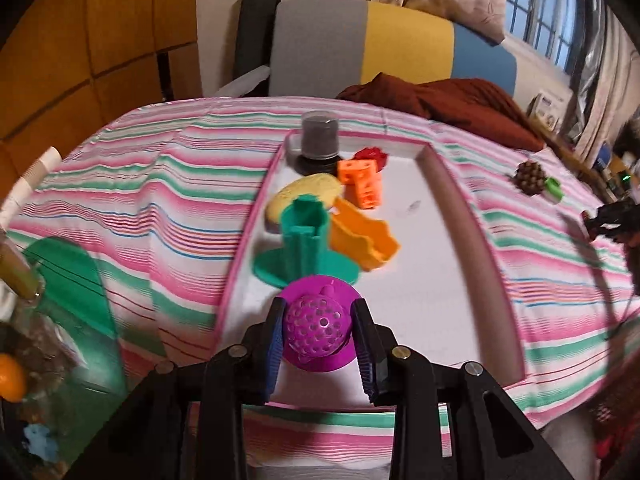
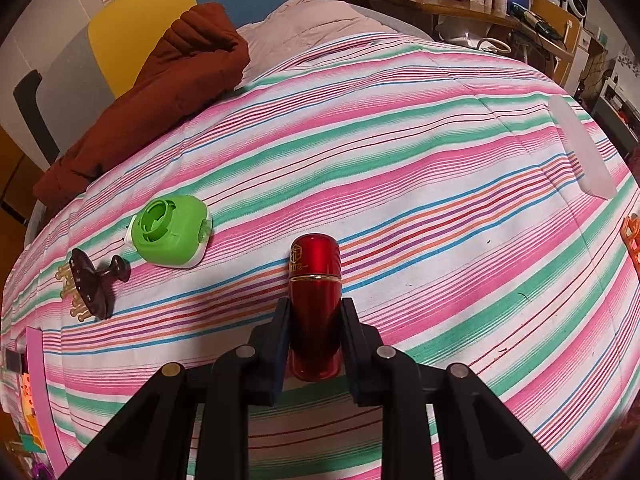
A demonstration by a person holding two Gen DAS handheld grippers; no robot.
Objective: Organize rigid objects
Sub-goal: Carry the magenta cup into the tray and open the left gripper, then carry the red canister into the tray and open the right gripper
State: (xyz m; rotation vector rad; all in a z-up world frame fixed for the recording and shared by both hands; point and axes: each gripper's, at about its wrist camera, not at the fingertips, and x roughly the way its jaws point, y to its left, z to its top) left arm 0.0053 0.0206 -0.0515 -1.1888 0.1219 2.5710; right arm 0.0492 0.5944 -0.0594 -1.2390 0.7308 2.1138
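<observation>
My left gripper (image 1: 319, 320) is shut on a purple perforated ball with a round flange (image 1: 316, 330), held over the near end of a white tray with a pink rim (image 1: 448, 184). Inside the tray lie a teal flanged piece (image 1: 306, 242), an orange curved piece (image 1: 362, 242), an orange cube block (image 1: 362, 184), a yellow oval (image 1: 306, 194), a red piece (image 1: 374, 156) and a grey cylinder (image 1: 320, 140). My right gripper (image 2: 315, 312) is shut on a red bottle with gold print (image 2: 316, 300), low over the striped bedspread (image 2: 400, 184).
A green round plastic part (image 2: 172, 232) and a dark brown studded massager (image 2: 94, 280) lie on the spread left of the red bottle. A rust-brown quilt (image 2: 160, 96) is bunched at the back. A pale flat pad (image 2: 582, 148) lies far right.
</observation>
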